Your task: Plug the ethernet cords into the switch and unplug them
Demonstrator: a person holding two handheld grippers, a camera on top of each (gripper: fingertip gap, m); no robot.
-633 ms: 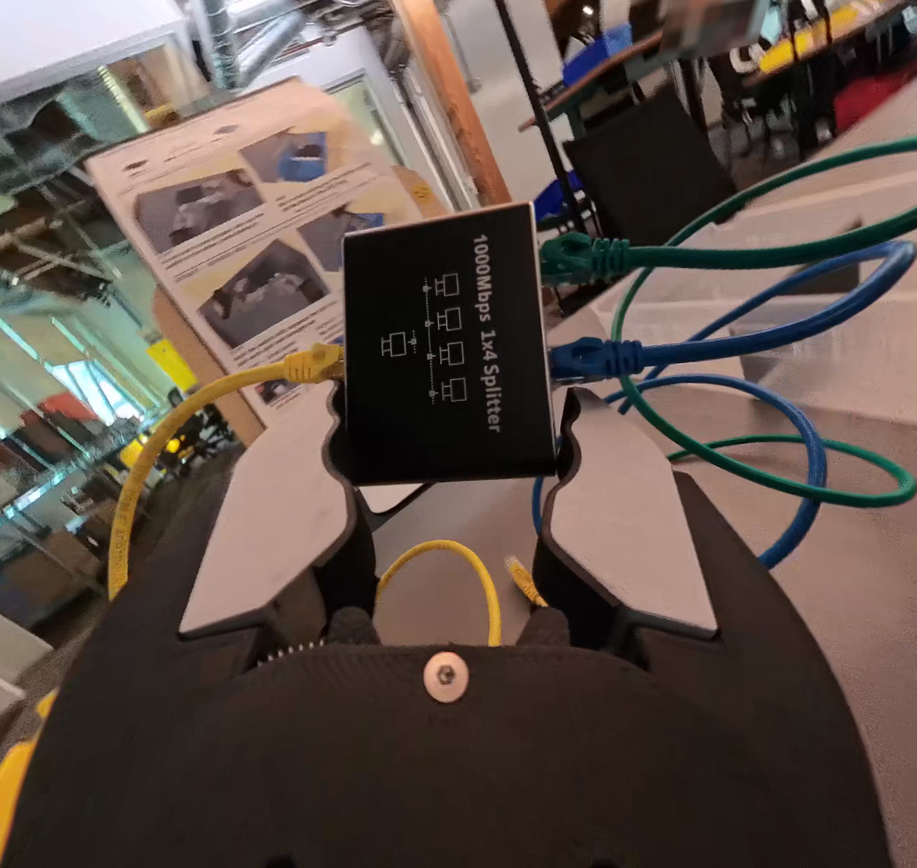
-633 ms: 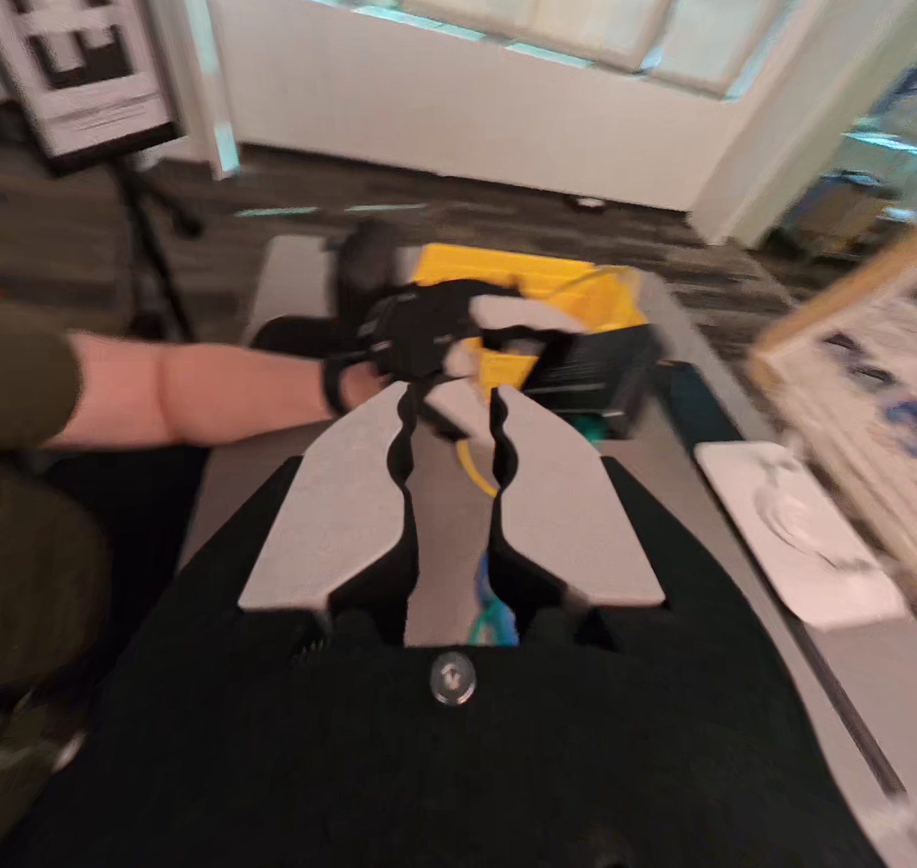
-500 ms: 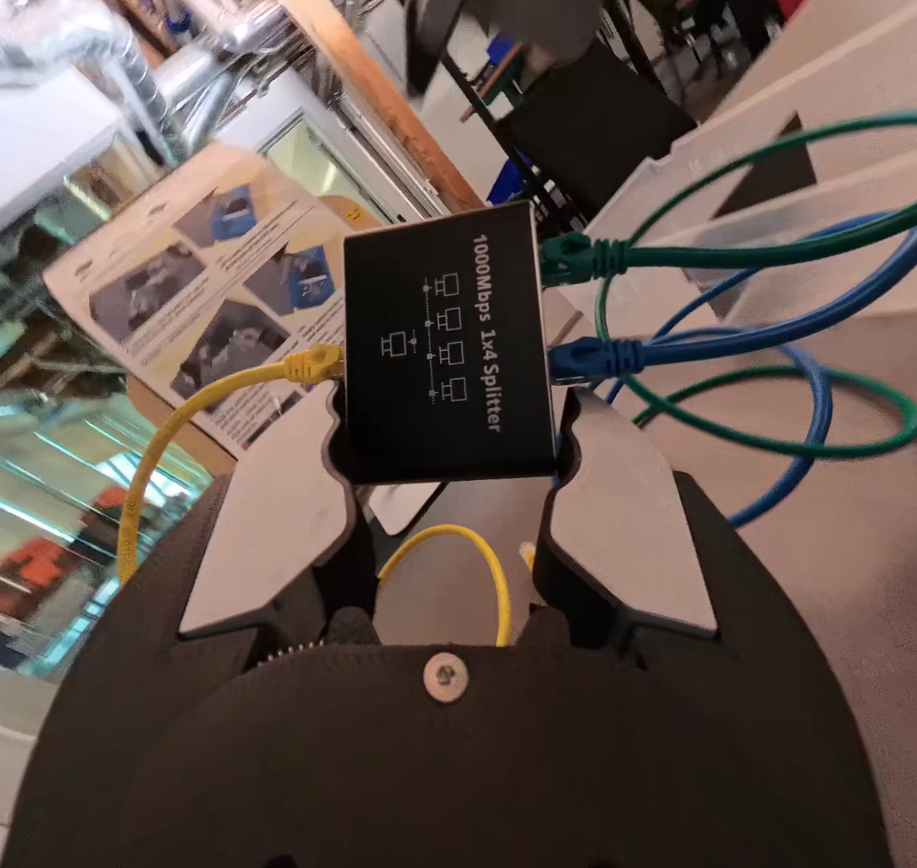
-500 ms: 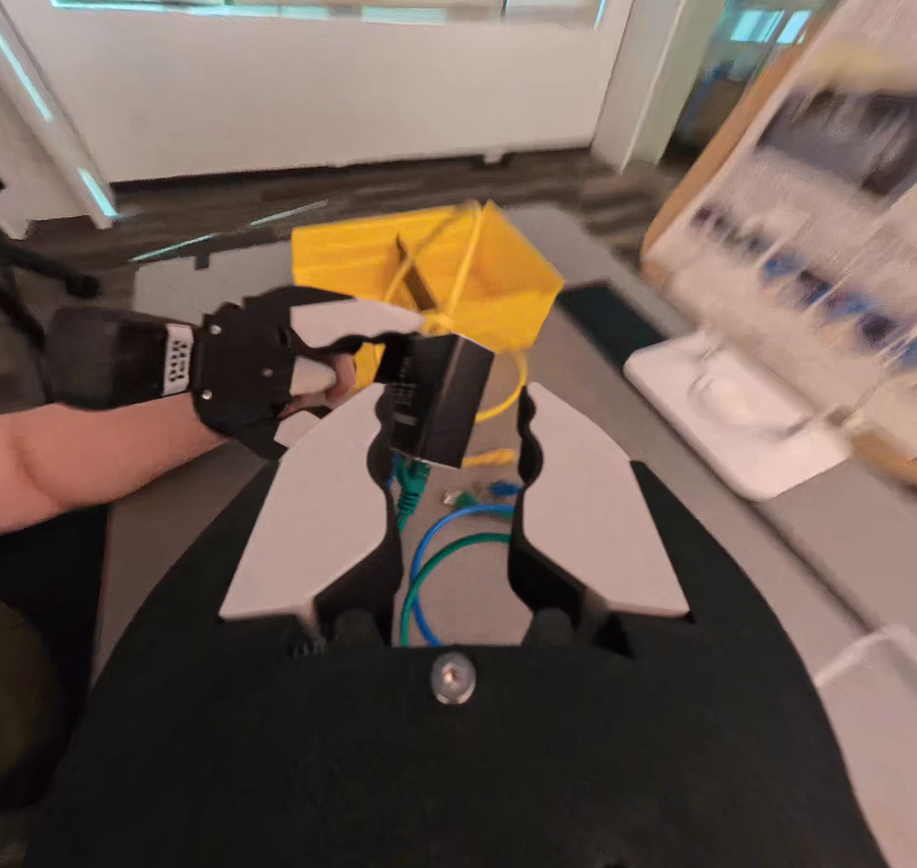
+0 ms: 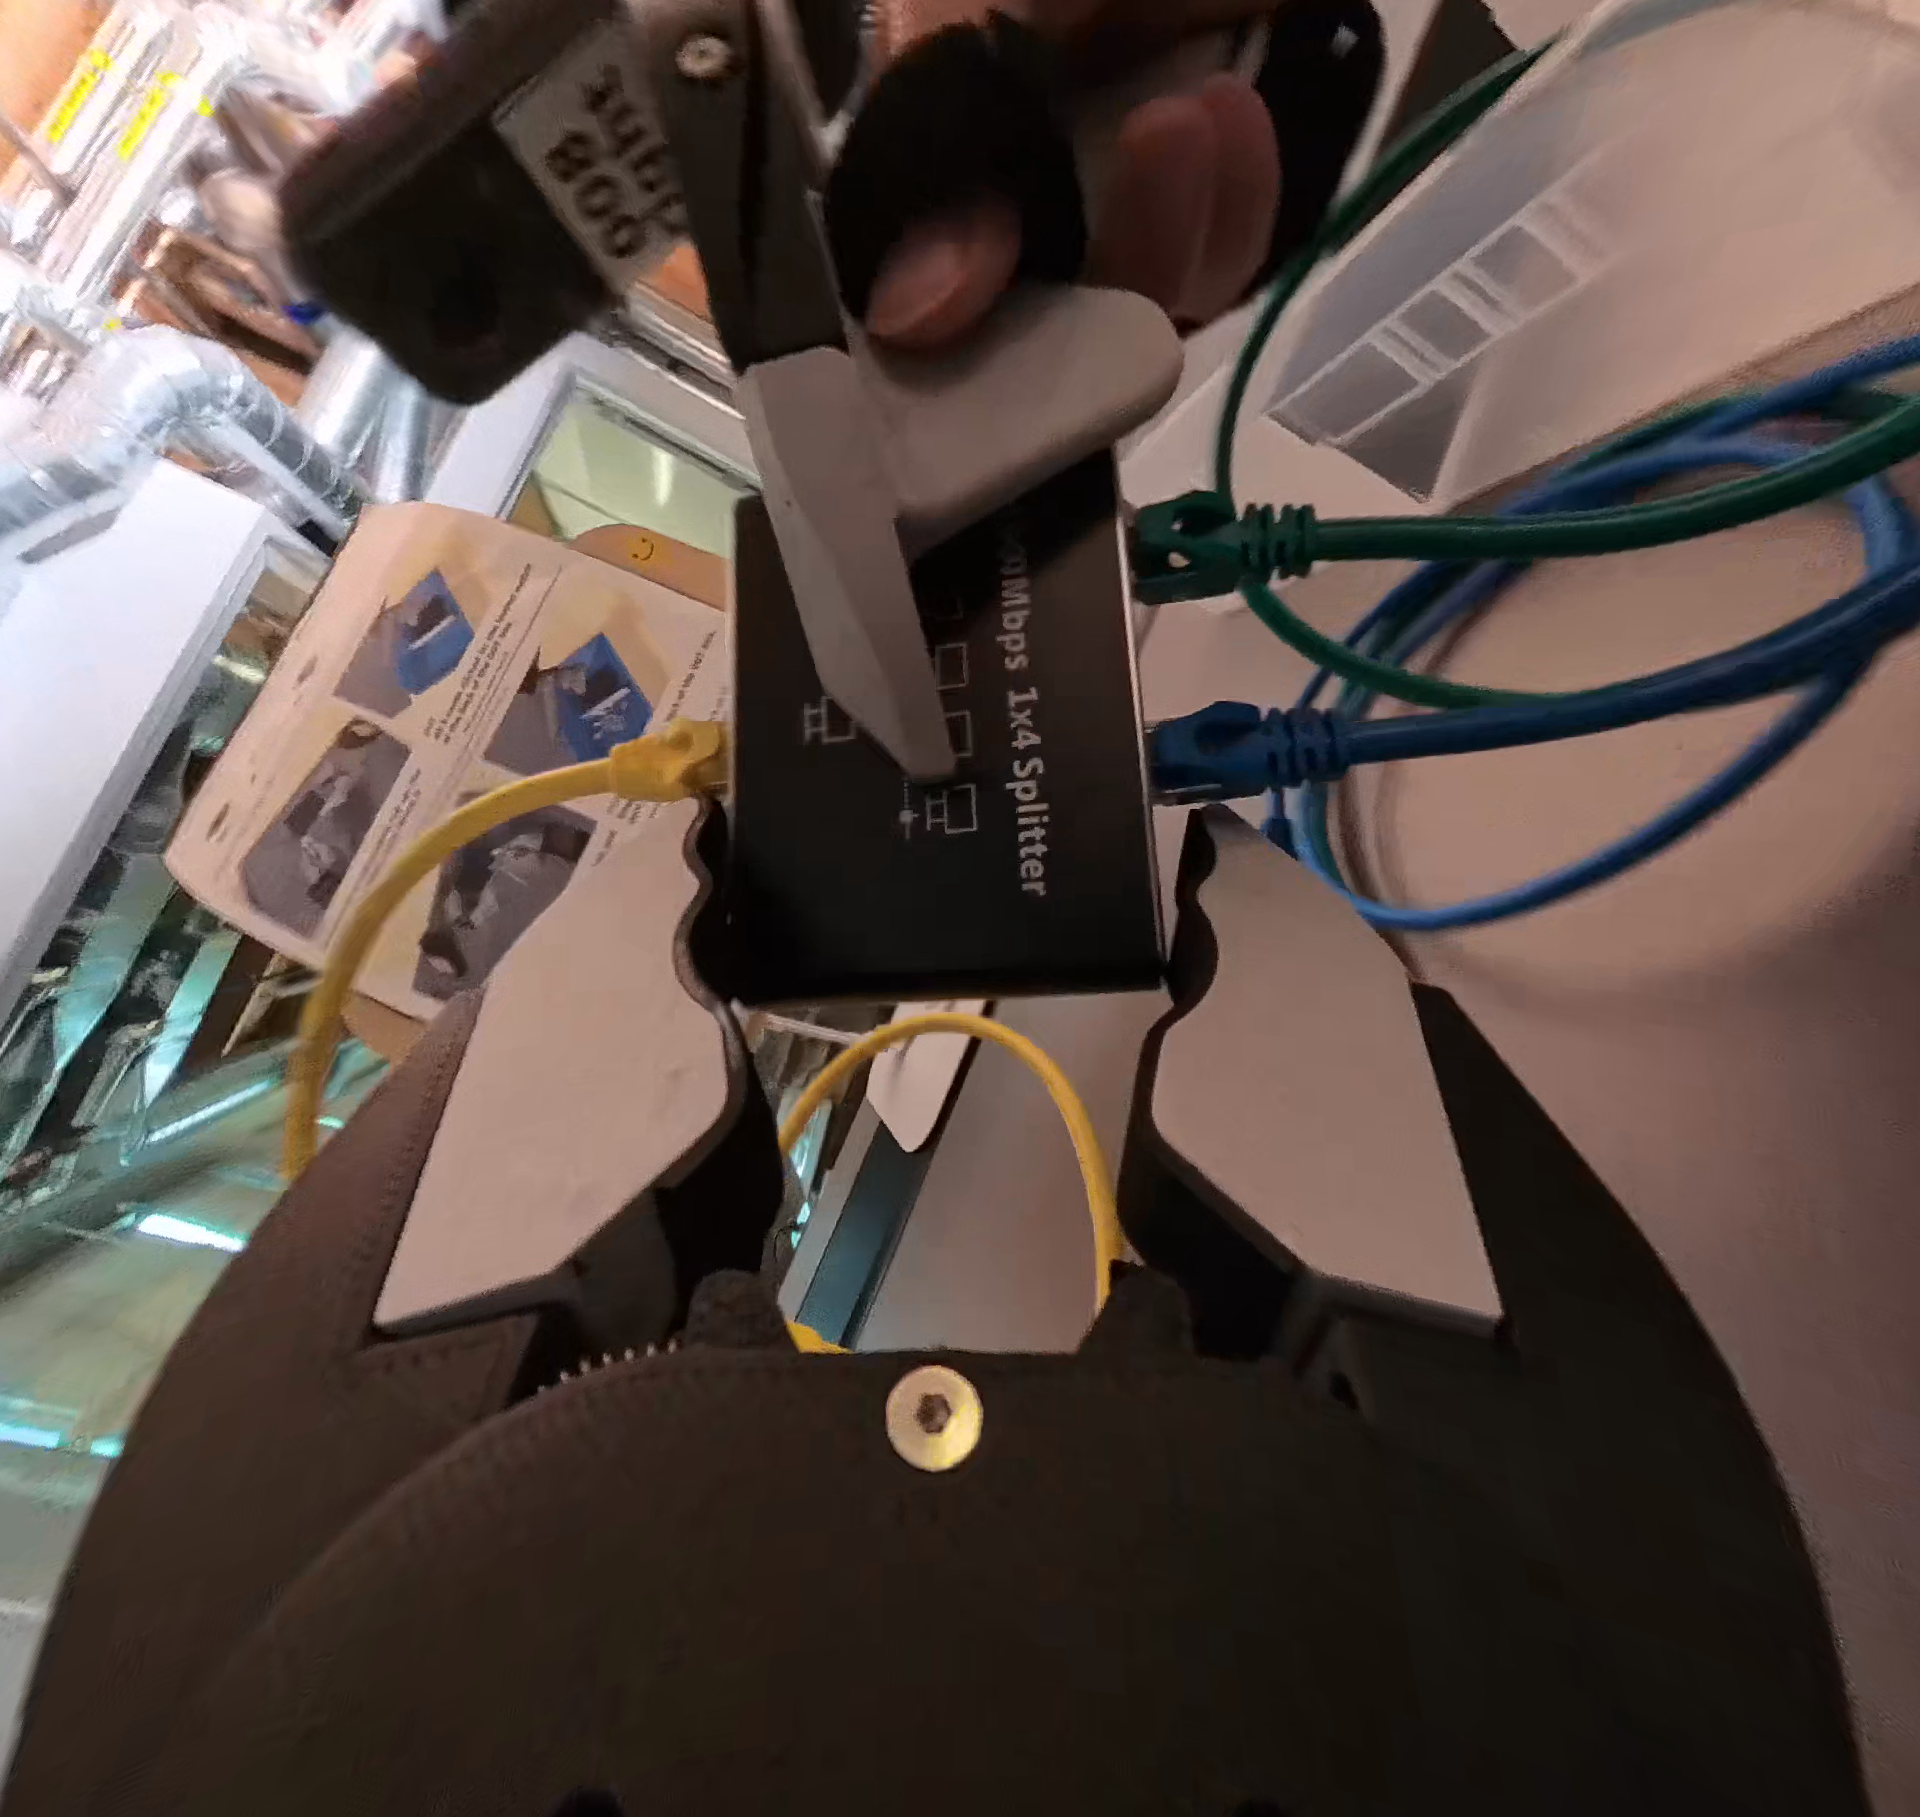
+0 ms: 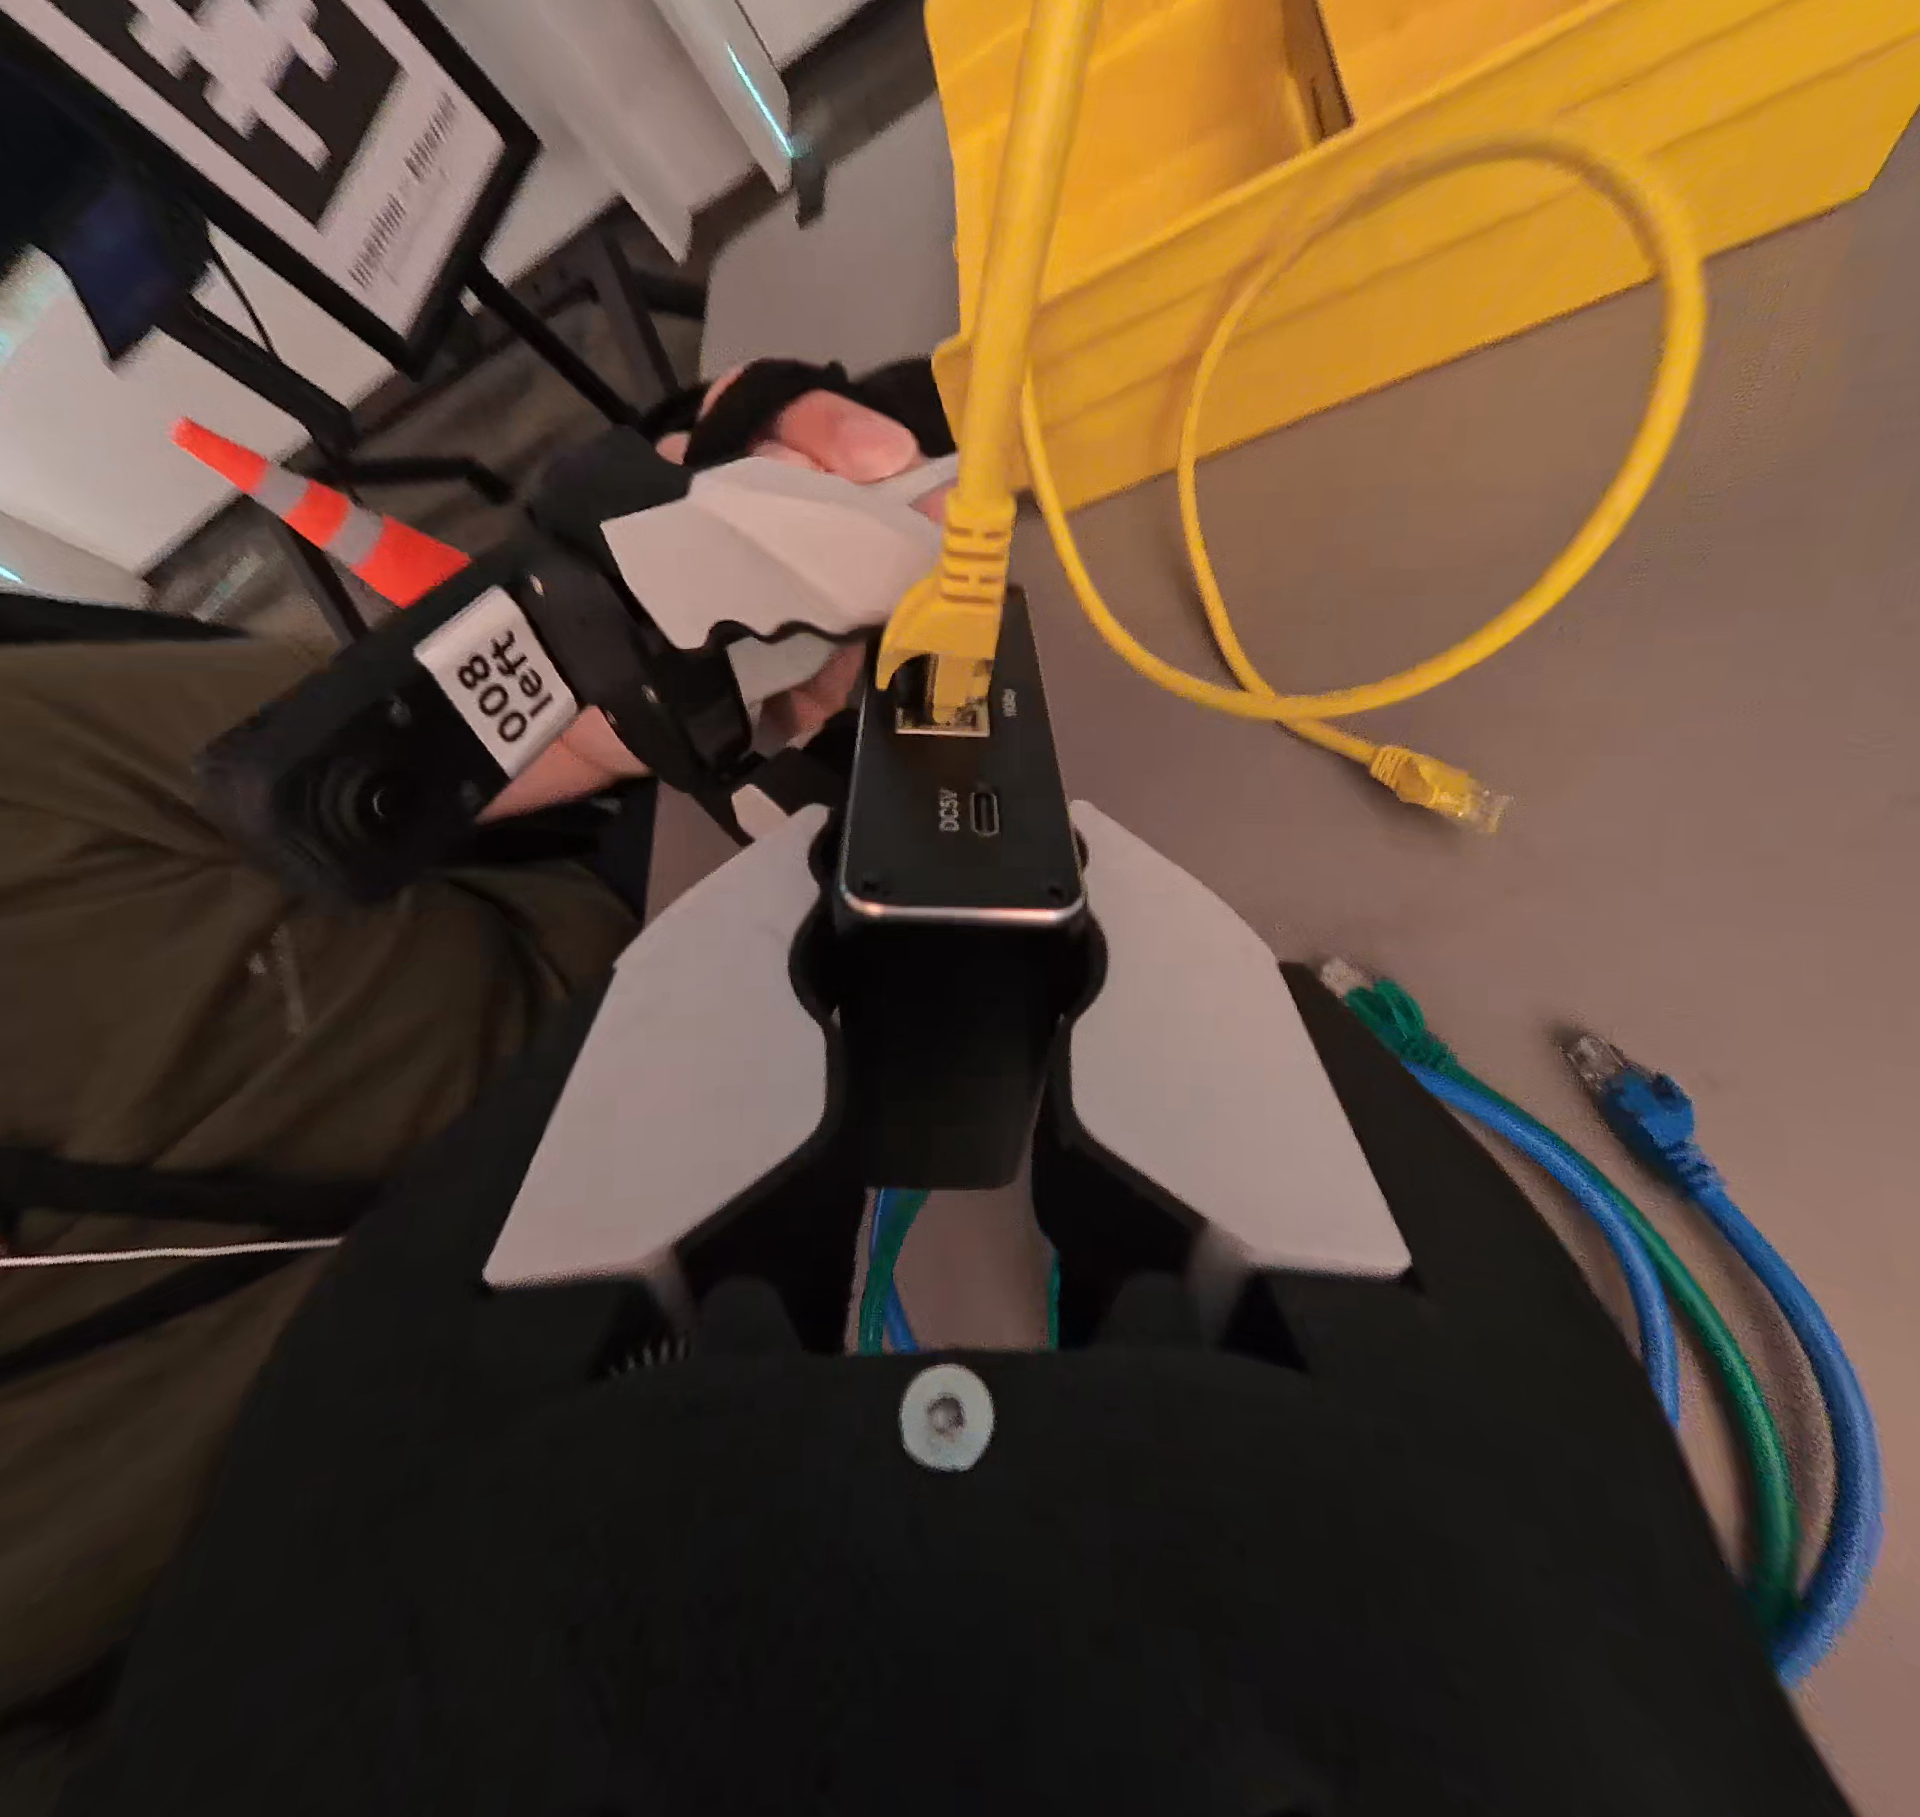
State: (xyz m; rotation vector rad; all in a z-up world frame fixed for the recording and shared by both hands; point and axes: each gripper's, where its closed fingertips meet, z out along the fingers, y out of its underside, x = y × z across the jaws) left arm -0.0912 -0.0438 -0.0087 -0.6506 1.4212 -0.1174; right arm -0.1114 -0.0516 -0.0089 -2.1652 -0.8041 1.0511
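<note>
The black switch is held off the table by both grippers. My left gripper is shut on its two long sides at the near end. My right gripper is shut across its flat faces; one of its fingers lies on the top face. A yellow cord is plugged into one side of the switch, and a green cord and a blue cord into the other. The loose ends of the yellow, green and blue cords lie on the grey table.
A yellow bin stands on the table beyond the switch. A clear plastic bin is at the right in the left wrist view, and a printed poster leans at the left. A person's sleeve is at the left. Both grippers' tips are close together, under 4 cm apart.
My right gripper has come in from farther back and closed on the switch, which the left gripper still holds. The left gripper has tilted, so the background has swung.
</note>
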